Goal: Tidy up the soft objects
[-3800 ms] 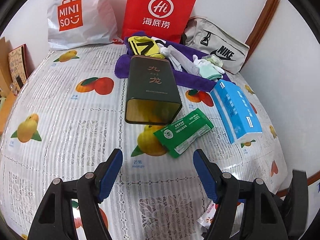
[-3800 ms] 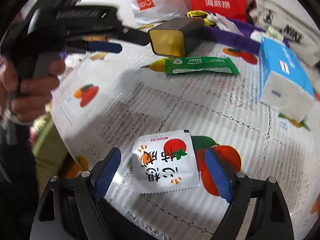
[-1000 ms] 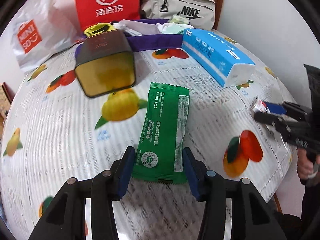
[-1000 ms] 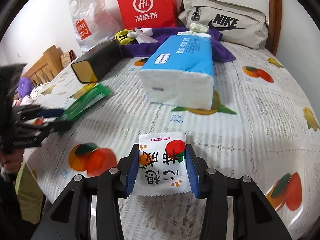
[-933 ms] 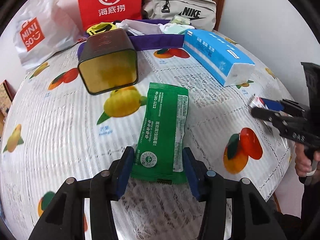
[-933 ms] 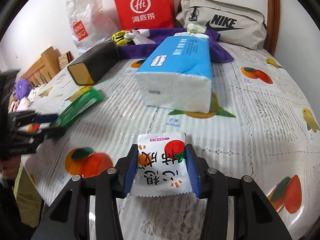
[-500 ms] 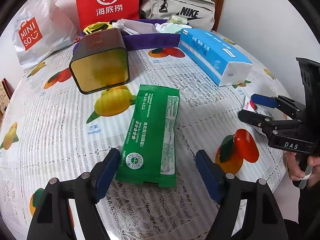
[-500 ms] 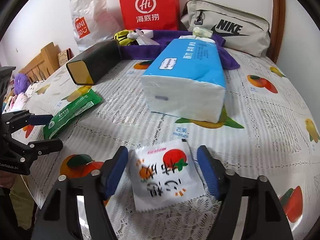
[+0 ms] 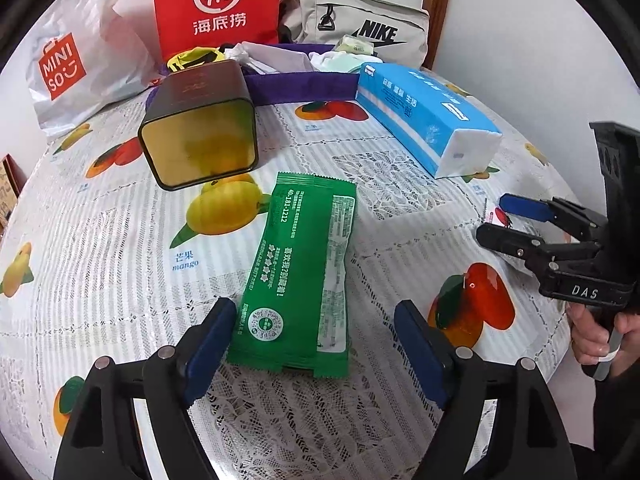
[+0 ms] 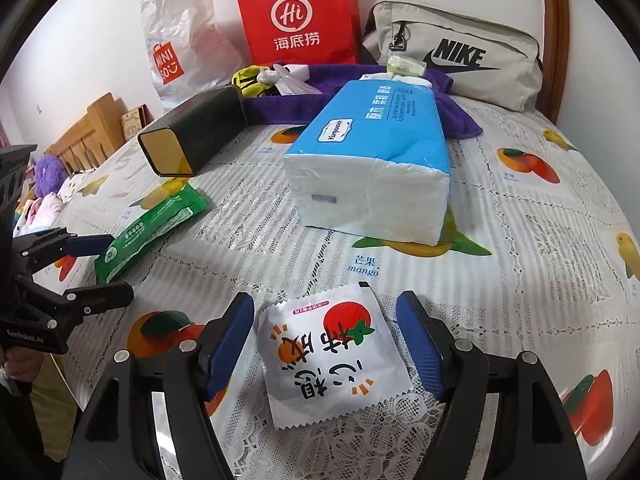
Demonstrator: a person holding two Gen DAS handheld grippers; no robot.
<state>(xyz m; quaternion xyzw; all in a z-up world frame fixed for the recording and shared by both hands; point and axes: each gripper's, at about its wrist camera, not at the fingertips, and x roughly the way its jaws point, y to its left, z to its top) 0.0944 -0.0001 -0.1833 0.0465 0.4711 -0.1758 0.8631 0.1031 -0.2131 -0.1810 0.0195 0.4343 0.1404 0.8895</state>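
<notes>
Green packet (image 9: 301, 276) lies before the tin (image 9: 200, 128), tissue pack (image 9: 424, 112) to its right.

Left gripper (image 9: 314, 344) sits wide open around the near end of the green packet (image 9: 300, 276), pads not touching it. Packet lies flat on the fruit-print tablecloth (image 9: 100, 240), dark tin (image 9: 200, 128) on its side behind it, blue tissue pack (image 9: 424, 112) off right.

Your left gripper (image 9: 314, 346) hangs low with its jaws spread wide. Your right gripper (image 10: 326, 342) does the same, jaws equally parted, gripping nothing.
</notes>
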